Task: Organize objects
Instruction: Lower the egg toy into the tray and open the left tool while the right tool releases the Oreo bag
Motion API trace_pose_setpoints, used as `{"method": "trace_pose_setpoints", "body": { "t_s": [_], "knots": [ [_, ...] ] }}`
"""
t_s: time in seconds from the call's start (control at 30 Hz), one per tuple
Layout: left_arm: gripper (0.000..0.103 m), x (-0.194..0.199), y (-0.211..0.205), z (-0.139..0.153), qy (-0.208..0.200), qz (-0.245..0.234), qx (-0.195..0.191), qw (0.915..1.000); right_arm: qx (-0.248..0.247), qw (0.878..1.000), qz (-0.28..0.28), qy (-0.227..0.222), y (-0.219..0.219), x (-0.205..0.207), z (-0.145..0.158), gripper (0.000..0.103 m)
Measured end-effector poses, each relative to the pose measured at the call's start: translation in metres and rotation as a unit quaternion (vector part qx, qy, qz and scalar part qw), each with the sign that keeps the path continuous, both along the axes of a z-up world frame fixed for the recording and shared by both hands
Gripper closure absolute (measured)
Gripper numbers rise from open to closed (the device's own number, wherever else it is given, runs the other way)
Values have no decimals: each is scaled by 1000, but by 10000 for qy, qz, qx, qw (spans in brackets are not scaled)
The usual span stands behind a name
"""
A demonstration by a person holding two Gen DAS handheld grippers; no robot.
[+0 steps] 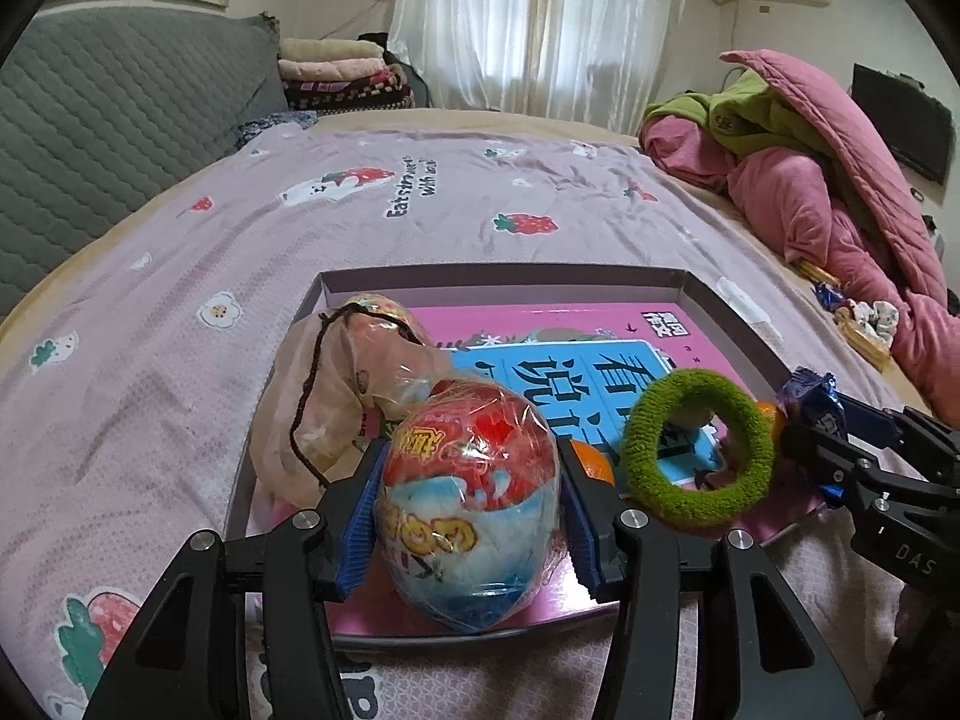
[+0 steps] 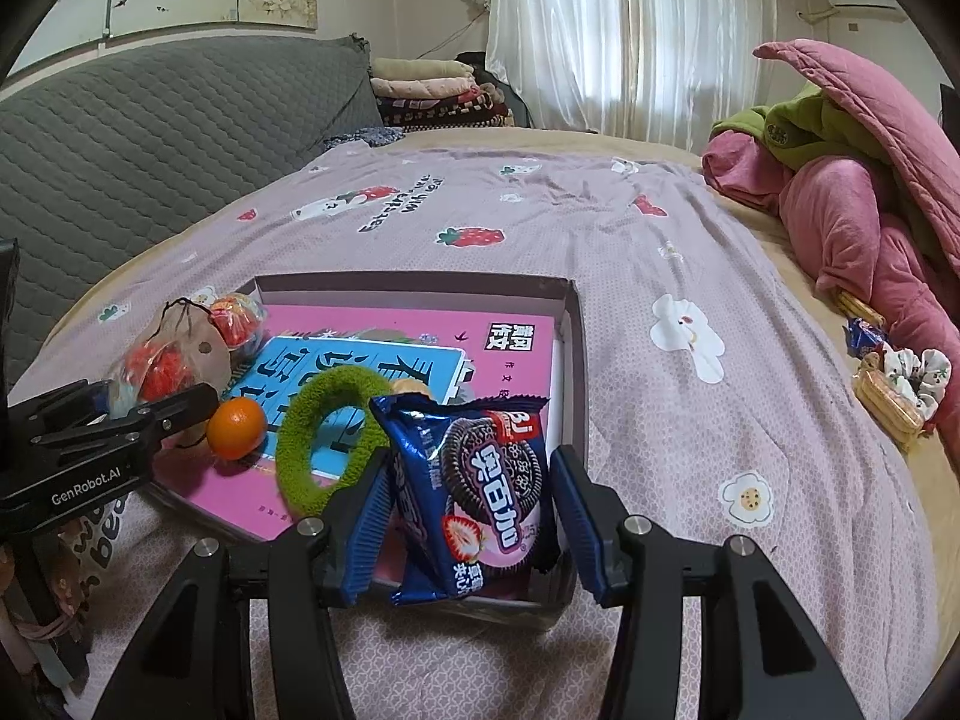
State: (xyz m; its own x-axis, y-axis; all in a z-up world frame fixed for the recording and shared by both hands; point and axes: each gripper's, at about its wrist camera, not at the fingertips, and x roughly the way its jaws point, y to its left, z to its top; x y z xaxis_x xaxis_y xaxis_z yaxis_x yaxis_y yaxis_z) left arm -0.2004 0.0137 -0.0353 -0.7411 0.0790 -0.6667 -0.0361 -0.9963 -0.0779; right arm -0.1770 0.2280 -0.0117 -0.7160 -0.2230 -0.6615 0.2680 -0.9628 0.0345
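A shallow grey box (image 1: 504,276) (image 2: 570,324) lies on the bed and holds pink and blue books (image 1: 540,324) (image 2: 420,336). My left gripper (image 1: 471,504) is shut on a wrapped red, white and blue toy egg (image 1: 471,498) over the box's near left side. My right gripper (image 2: 468,510) has its jaws around a blue Oreo cookie packet (image 2: 480,480) at the box's near edge. In the box lie a green fuzzy ring (image 1: 699,447) (image 2: 327,426), an orange (image 2: 237,427), a beige drawstring pouch (image 1: 336,384) and another wrapped egg (image 2: 237,315).
The bed has a pink strawberry-print sheet (image 1: 360,222) (image 2: 690,252). Pink and green quilts (image 1: 810,168) (image 2: 840,180) are piled at the right. Snack packets and a scrunchie (image 2: 894,384) lie by them. A grey headboard (image 2: 150,138) is at the left.
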Motion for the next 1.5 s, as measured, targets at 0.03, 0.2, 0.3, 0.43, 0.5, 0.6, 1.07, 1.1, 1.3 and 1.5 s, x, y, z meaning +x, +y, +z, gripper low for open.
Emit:
{"method": "trace_pose_setpoints", "body": {
  "t_s": [0.03,0.2,0.3,0.43,0.5,0.6,1.07,1.1,1.3,1.5],
  "knots": [
    [49,0,0,0,1,-1,-1,10000,4,10000,12,2,-1,0,0,51],
    [49,1,0,2,7,0,40,10000,-14,10000,-3,23,0,1,1,51],
    [47,2,0,4,32,-16,71,10000,-23,10000,11,18,0,0,1,51],
    [44,2,2,4,39,-17,59,10000,-10,10000,7,30,0,0,2,51],
    [43,3,3,5,45,-38,51,10000,-25,10000,10,22,0,-1,2,51],
    [42,5,5,7,88,-90,47,9999,-40,10000,6,34,-1,-1,2,51],
    [29,12,14,14,163,-100,-90,9998,-166,9998,-37,76,4,3,7,46],
    [29,12,13,14,164,-91,-87,9998,-165,9998,-37,85,4,3,7,45],
    [29,13,11,19,182,-57,-103,9998,-204,9997,-56,122,5,4,9,36],
    [28,18,9,27,230,1,-87,9997,-226,9996,-25,169,3,6,12,33]
  ]
}}
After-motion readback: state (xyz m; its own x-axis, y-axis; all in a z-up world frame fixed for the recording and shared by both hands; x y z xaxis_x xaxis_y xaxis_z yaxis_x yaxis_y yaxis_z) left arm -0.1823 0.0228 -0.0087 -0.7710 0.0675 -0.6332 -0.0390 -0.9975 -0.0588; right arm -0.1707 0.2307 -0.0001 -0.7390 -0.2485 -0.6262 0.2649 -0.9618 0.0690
